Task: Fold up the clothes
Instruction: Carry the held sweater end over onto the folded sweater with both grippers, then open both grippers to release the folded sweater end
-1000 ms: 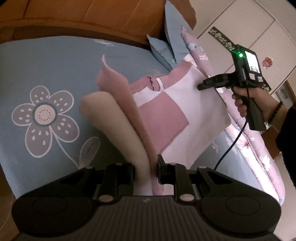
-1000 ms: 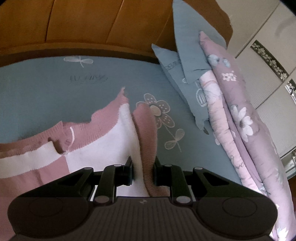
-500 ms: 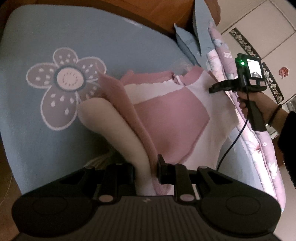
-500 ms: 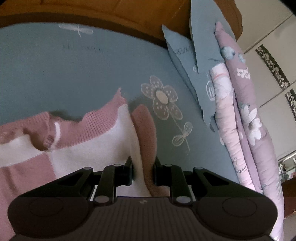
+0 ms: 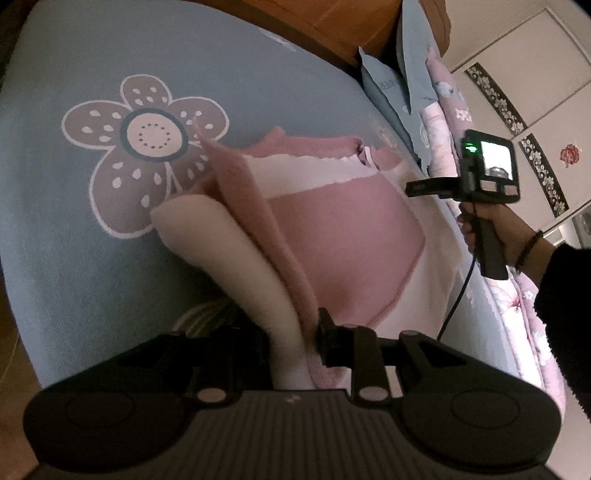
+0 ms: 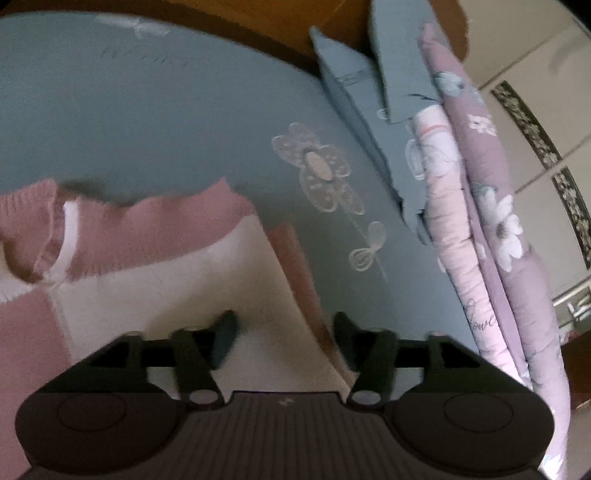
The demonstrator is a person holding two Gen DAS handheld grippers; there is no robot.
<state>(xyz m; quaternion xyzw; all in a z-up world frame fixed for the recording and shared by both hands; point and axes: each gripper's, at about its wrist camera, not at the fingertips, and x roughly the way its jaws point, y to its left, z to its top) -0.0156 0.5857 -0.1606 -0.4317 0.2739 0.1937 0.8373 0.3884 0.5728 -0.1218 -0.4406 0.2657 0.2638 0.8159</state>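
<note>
A pink and white sweater (image 5: 343, 221) lies spread on a blue sheet (image 5: 74, 240) printed with flowers, its collar toward 12 o'clock in the left wrist view. The left gripper (image 5: 291, 339) sits at 6 o'clock of that view with its fingers pressed tight on a raised fold of the sweater; the fold, white on one side and pink on the other, stands up from the fingers and leans toward 11 o'clock, over a large purple flower print (image 5: 147, 147). At 3 o'clock in the same view, a hand (image 5: 495, 225) with a bracelet and a dark sleeve holds the right gripper (image 5: 413, 189) by its handle, its tip at the sweater's far edge and a green light on its body.

In the right wrist view the right gripper (image 6: 282, 332) has its fingers spread wide apart, with nothing between them; the white panel of the sweater (image 6: 166, 295) and its pink edge lie just below and between them. Whether the fingers touch the cloth cannot be told. The pink collar sits at 9 o'clock. A stack of folded quilts (image 6: 480, 206), blue, pink and purple, stands at 2 o'clock beside the sheet, against a wooden headboard (image 6: 258, 22).
</note>
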